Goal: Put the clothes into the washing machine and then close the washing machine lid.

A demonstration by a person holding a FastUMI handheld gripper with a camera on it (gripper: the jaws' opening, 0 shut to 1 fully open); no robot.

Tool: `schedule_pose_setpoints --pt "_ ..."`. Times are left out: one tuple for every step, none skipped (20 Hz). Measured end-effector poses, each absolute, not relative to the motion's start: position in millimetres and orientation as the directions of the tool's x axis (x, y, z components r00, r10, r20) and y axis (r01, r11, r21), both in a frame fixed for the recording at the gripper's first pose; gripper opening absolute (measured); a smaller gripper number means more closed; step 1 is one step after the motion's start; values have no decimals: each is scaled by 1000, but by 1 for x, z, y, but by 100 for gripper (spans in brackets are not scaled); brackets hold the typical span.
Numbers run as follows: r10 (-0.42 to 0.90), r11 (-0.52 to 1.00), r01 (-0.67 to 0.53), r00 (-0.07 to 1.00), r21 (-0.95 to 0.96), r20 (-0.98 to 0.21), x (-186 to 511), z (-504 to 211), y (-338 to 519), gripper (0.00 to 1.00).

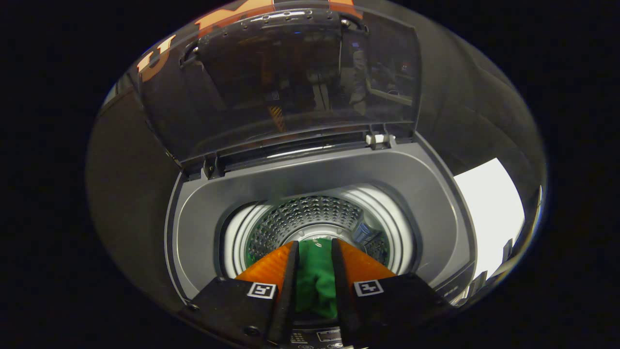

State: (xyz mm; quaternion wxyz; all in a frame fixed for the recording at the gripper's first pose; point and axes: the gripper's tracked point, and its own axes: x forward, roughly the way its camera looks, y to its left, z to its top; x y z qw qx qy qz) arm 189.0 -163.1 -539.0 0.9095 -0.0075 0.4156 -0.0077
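Gripper view: one top-loading washing machine (pixel 203 232), seen from above, with its one clear lid (pixel 290 82) standing open behind the round drum (pixel 310 213). One tool (pixel 315 248) reaches over the drum mouth, its two fingers (pixel 290 276) narrowed onto one green garment (pixel 316 281) pinched between them, hanging above the drum.
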Motion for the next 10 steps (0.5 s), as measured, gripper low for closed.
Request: schedule_pose_setpoints --pt "-20 1000 7 659 -21 -752 187 -533 -164 54" --pt "-17 1000 8 663 -16 -748 186 -526 -165 63" --pt "-19 1000 16 671 -12 -741 186 -519 -166 73" --pt "-20 1000 24 684 -5 -729 187 -510 -168 82" --pt "-22 1000 28 696 -4 -718 188 -502 -169 91" --pt "-26 1000 28 709 -9 -705 190 -491 -172 100" --pt "-30 1000 25 722 -17 -691 192 -479 -175 100" --pt "-32 999 20 734 -25 -678 195 -467 -177 100" --pt "-32 999 14 746 -33 -666 198 -456 -179 100" --pt "-32 999 8 756 -40 -654 199 -444 -180 100"
